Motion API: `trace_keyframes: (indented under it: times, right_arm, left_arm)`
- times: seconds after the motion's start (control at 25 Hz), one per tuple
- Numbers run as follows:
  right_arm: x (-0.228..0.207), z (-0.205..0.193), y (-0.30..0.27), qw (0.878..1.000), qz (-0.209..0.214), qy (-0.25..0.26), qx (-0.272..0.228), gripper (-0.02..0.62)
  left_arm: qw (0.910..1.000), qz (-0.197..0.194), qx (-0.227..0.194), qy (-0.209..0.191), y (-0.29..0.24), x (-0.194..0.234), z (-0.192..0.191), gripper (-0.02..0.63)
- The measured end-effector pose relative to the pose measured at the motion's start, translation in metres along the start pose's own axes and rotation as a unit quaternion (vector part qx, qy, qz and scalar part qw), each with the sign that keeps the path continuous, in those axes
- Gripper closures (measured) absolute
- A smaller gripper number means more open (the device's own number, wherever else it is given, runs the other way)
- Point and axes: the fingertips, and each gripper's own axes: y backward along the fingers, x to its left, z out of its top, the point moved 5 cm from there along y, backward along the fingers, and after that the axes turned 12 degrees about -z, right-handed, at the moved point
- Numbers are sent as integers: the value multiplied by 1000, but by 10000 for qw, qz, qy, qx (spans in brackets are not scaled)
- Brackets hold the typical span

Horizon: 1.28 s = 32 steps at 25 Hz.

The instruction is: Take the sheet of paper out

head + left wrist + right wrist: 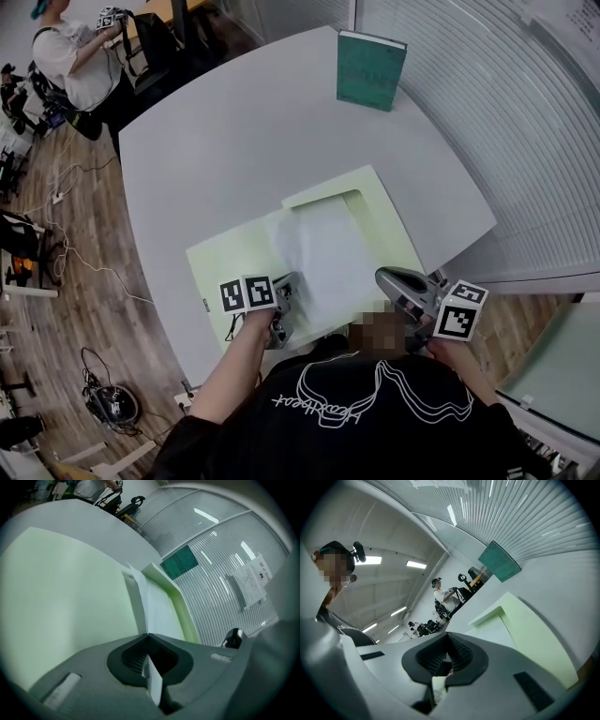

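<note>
Left gripper view shows your left gripper (148,637) with its jaws pressed together on the near edge of the sheet (159,606). The white paper runs out from between the pads and rises ahead of them, lifted off the folder (70,588). The rest of the sheet lies inside the open pale green folder, beside its raised inner edge with the notch.

In the right gripper view, your right gripper (447,637) has its jaw tips together. A pale green strip sits between the pads, so it looks to be pinching the folder's near edge. The folder stretches away flat to the right of those jaws.

From the head view, both grippers sit at the near rim of the grey table (216,150), left one at the sheet's near left corner, right one at the folder's near right side. The folder lies open across the near half of the table with the sheet on its middle.

Farther off, a green book (370,70) stands at the table's far edge, well apart from the folder. Beyond the far left corner a person (75,61) stands on the wooden floor (75,309).
</note>
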Motion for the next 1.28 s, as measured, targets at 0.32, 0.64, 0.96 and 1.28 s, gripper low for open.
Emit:
trace_keyframes:
  times: [0.32,0.64,0.96,1.28]
  right_arm:
    - [7,-19,-11,9998,170,-4,138,588]
    - [27,-42,-6,9992,275,65,272,588]
    - [52,-47,4,9984,435,214,295,588]
    - [70,-60,17,9975,561,282,326,588]
  left_arm:
    - [9994,229,-248,-14,34,17,-9,594]
    - [9981,398,-455,-85,68,21,-24,594]
    - [9958,424,-734,-359,102,1,-30,594]
    - [9899,435,-1158,-689,136,-25,-41,594]
